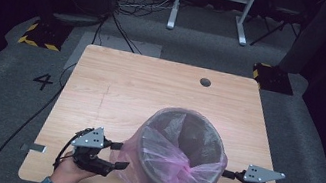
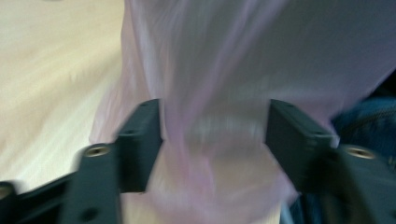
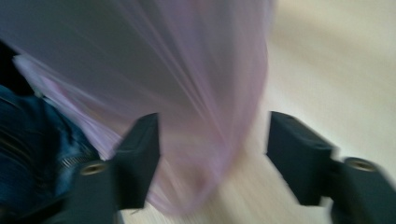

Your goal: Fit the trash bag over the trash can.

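Observation:
A grey round bin [image 1: 180,148] stands at the near middle of the wooden table [image 1: 126,85], with a thin pink plastic bag [image 1: 160,154] lining it and draped over its rim and outer wall. My left gripper [image 1: 119,155] is at the bin's left side, open, its jaws pointing at the bag. In the left gripper view the bag [image 2: 224,93] hangs blurred between and beyond the spread jaws. My right gripper [image 1: 224,182] is at the bin's right side, open. In the right gripper view the bag [image 3: 187,102] fills the left and middle, with table [image 3: 336,60] to the right.
A small round hole [image 1: 205,82] sits near the table's far edge. Cables run over the grey floor at the left and back. A white desk frame [image 1: 212,3] stands behind. Yellow-black floor blocks [image 1: 41,34] flank the table. Blue denim [image 3: 32,135] shows near the front edge.

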Demonstrator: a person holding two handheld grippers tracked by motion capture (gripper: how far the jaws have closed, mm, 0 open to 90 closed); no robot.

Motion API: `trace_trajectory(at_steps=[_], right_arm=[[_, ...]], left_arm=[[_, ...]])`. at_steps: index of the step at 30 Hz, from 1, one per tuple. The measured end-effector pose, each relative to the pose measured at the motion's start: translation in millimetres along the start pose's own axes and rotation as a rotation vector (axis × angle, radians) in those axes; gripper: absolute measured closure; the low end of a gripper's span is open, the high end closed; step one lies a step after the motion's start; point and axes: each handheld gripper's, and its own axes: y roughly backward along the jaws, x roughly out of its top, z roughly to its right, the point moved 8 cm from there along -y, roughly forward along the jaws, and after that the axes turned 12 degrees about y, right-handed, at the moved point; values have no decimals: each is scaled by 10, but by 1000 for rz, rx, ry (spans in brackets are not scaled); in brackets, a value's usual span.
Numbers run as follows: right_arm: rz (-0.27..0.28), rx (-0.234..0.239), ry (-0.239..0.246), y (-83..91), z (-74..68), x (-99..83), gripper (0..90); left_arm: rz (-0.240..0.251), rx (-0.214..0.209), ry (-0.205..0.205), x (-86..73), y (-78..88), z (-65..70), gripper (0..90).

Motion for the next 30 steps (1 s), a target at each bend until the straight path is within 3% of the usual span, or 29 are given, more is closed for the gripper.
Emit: trace_trajectory(at_steps=[3,4,6,8,9,11,14,17,19,21,24,28,29,30], right_arm=[[67,34,54,36,-88,243,290],[74,36,68,33,-97,304,352],[84,56,98,37,-104,388,619],[68,64,121,39,-85,429,851],[51,64,122,38,-64,439,900],[40,44,106,38,6,463,900],[25,20,55,-15,164,432,900],[-33,14,22,-168,293,295,900],[-76,12,-7,-286,363,177,900],[-111,27,-37,-388,387,67,900],[-173,29,-57,-468,380,-83,900],[-216,26,-69,-415,344,-222,900],[-219,22,-69,-390,338,-234,898],[-226,22,-69,-352,327,-249,852]], left_arm=[[-3,29,-39,84,-54,14,311],[-9,39,-52,101,-66,9,325],[-7,16,-62,135,-70,25,541],[-19,51,-42,170,-70,-1,773],[-28,72,-28,182,-82,-21,823],[-41,107,-25,189,-114,-83,887],[-83,113,6,139,-218,-178,893],[-134,123,28,46,-333,-263,893],[-194,127,54,-39,-402,-317,893],[-229,123,73,-119,-449,-347,893],[-284,161,84,-241,-455,-416,892],[-299,159,99,-328,-375,-425,883],[-292,157,98,-333,-349,-411,845],[-259,137,94,-302,-305,-377,750]])
